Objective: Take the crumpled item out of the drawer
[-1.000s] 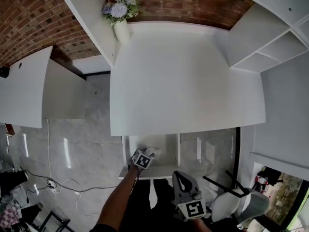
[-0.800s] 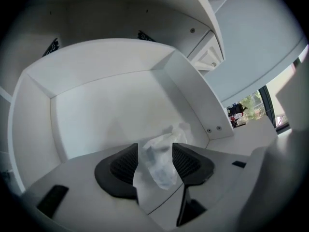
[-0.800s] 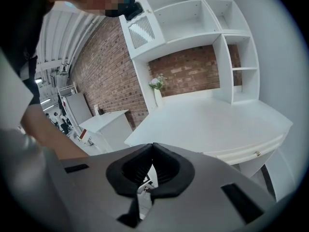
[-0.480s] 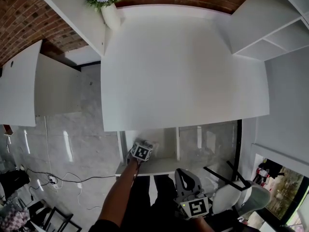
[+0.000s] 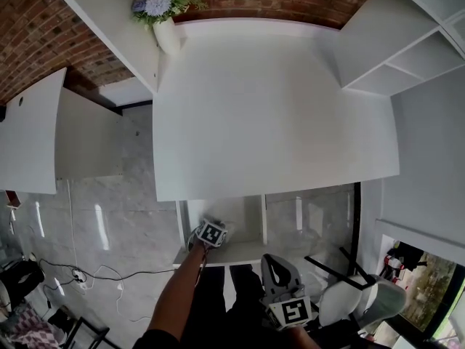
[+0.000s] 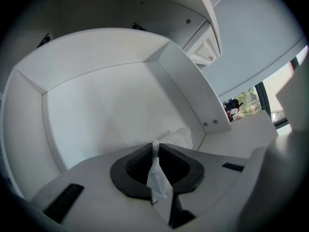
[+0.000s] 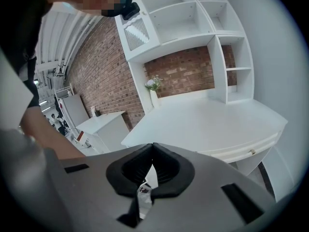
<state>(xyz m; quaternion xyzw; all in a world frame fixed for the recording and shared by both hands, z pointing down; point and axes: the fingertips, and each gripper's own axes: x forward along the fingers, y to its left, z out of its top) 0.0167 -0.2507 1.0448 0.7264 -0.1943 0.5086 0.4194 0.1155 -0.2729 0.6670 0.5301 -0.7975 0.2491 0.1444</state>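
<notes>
The drawer [image 5: 243, 220] stands pulled out under the desk's front edge. My left gripper [image 5: 216, 227] reaches down into its left part. In the left gripper view a white crumpled tissue [image 6: 181, 137] lies by the drawer's right wall [image 6: 193, 100]. A twisted strip of it runs back between the jaws. The left gripper [image 6: 155, 145] is closing and its pads pinch that strip. My right gripper [image 5: 272, 267] hangs low in front of the drawer, apart from it. In its own view the right gripper [image 7: 153, 146] has its jaws together, with no tissue in them.
The white desk top [image 5: 276, 100] spreads above the drawer, with a vase of flowers [image 5: 166, 20] at its far left corner and shelves [image 5: 392, 42] at the right. A white cabinet [image 5: 43, 133] stands left. Cables [image 5: 80, 275] lie on the floor; a chair [image 5: 349, 300] is bottom right.
The left gripper has stayed in the drawer's left part, shifting only slightly. The head view has swung a little. The right gripper has barely moved.
</notes>
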